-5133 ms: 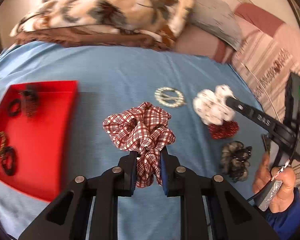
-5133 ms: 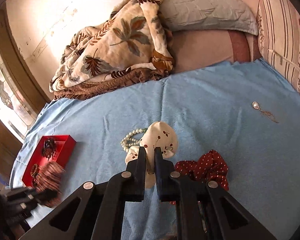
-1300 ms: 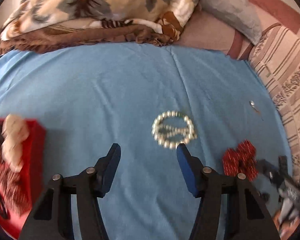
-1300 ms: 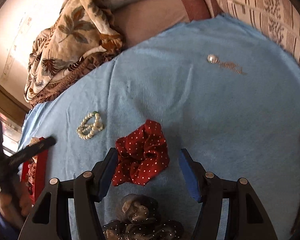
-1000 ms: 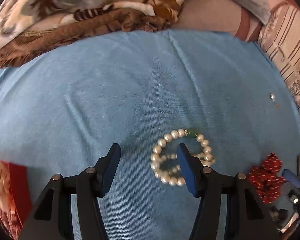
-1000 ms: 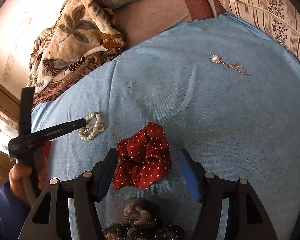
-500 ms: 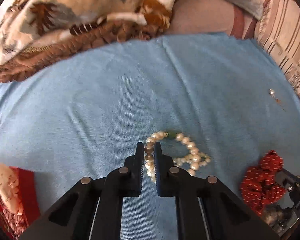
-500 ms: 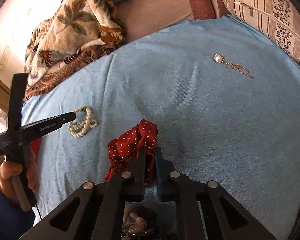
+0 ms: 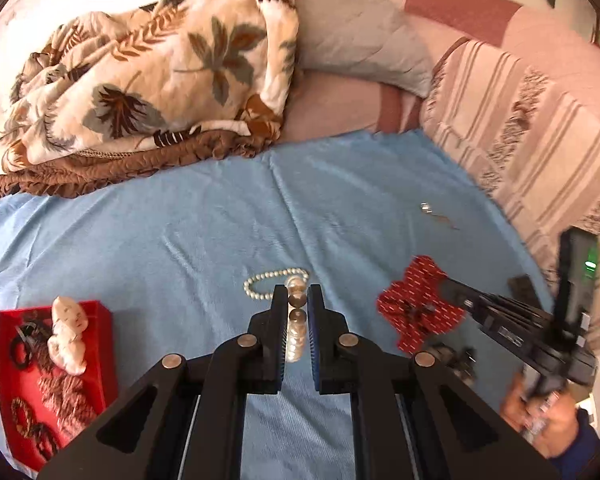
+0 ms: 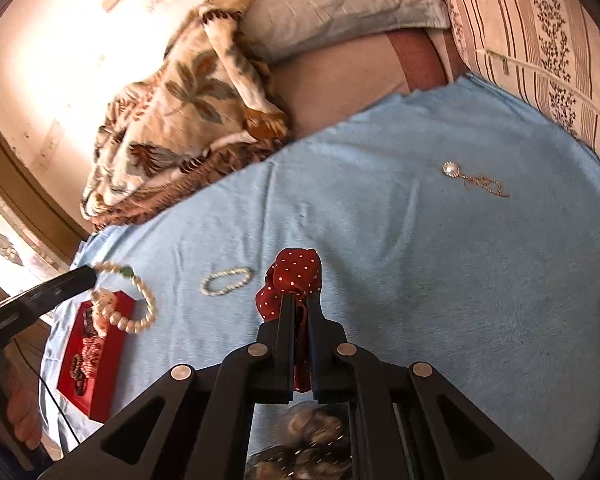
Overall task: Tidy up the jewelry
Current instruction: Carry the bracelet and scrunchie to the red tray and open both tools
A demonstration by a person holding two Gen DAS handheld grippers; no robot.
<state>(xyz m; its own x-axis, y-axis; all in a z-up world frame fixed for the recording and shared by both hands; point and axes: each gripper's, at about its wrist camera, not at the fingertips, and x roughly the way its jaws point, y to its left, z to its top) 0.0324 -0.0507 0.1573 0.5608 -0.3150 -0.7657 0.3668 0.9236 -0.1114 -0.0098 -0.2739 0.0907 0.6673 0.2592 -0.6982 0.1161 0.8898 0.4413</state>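
My left gripper [image 9: 298, 294] is shut on a bracelet of large pearls [image 9: 296, 336], which hangs above the blue sheet [image 9: 204, 232]. The right wrist view shows that bracelet [image 10: 134, 312] dangling from the left gripper [image 10: 86, 276]. A thinner pearl strand [image 9: 268, 282] still lies on the sheet just beyond the fingertips. My right gripper [image 10: 298, 300] is shut on a red white-dotted scrunchie [image 10: 296, 272], raised slightly off the sheet. A red tray [image 9: 100, 320] at the left holds a white scrunchie [image 9: 66, 336], a plaid one and dark hair ties.
A pendant on a fine chain [image 10: 460, 174] lies far right on the sheet. A dark glittery scrunchie [image 10: 308, 440] sits under my right gripper. A leaf-patterned blanket [image 9: 148, 80] and pillows [image 9: 356, 40] bound the back, with a striped cushion [image 9: 540, 140] on the right.
Both grippers were open a second ago and have shut on their items. The left one rose with the large pearl bracelet, leaving the thin strand behind. The right lifted the red scrunchie a little.
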